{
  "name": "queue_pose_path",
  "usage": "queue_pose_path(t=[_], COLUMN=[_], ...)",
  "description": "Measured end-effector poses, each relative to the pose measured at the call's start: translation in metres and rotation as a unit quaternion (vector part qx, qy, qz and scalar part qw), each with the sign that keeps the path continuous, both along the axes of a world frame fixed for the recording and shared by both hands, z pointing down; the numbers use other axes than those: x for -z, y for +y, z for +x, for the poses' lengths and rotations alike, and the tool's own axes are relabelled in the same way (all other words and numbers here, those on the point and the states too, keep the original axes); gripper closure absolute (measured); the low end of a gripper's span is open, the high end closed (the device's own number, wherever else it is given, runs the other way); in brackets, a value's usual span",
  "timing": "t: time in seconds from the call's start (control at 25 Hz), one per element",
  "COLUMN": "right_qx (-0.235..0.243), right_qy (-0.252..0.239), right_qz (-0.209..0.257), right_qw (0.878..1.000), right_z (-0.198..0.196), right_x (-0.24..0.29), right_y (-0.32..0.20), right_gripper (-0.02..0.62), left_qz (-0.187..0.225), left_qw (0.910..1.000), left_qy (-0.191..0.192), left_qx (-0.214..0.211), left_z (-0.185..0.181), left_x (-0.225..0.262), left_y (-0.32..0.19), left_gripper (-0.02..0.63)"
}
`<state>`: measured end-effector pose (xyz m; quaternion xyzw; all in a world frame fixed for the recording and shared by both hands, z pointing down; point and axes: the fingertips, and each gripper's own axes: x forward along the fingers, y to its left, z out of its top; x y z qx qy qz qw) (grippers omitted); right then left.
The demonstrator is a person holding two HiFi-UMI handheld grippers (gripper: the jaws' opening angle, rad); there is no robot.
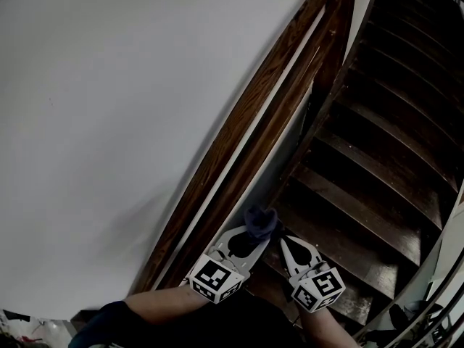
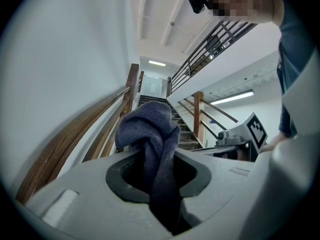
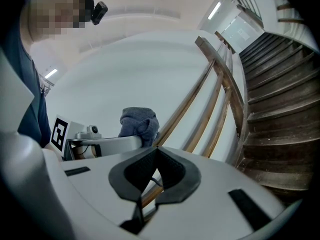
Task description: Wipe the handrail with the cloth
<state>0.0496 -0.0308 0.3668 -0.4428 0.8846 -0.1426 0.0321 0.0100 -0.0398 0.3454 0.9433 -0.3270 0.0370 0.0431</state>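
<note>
Soft knitted cloth (image 2: 150, 129), glossy wooden handrail (image 1: 244, 122)

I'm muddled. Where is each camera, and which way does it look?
Head view: on the person's head, looking down at handrail and stairs; both forearms show.
Left gripper view: on the left gripper, facing upstairs past jaws clamped on the cloth.
Right gripper view: on the right gripper, facing up the handrail past shut, empty jaws.
Both gripper views share the cloth and the person's top.

Left hand-held gripper (image 1: 251, 238) clamped on cloth (image 1: 262, 220); right hand-held gripper (image 1: 285, 241) jaws together, alongside.
</note>
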Motion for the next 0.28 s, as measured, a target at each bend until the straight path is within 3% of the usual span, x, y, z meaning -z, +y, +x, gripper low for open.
queue_pose_path(t=[0.28], right_qx=[0.003], right_qy=[-0.002], right_qz=[0.002], right_qw=[1.0], right_z=[-0.0022], right_x=[0.0005], right_y=[0.0058], right_gripper=[0.588], left_qz=[0.003], left_qw=[1.0], left_qy=[-0.003], left_qx=[0.001], left_z=[-0.0035], left_x=[0.0007], left_y=[0.0057], left_gripper=[0.509])
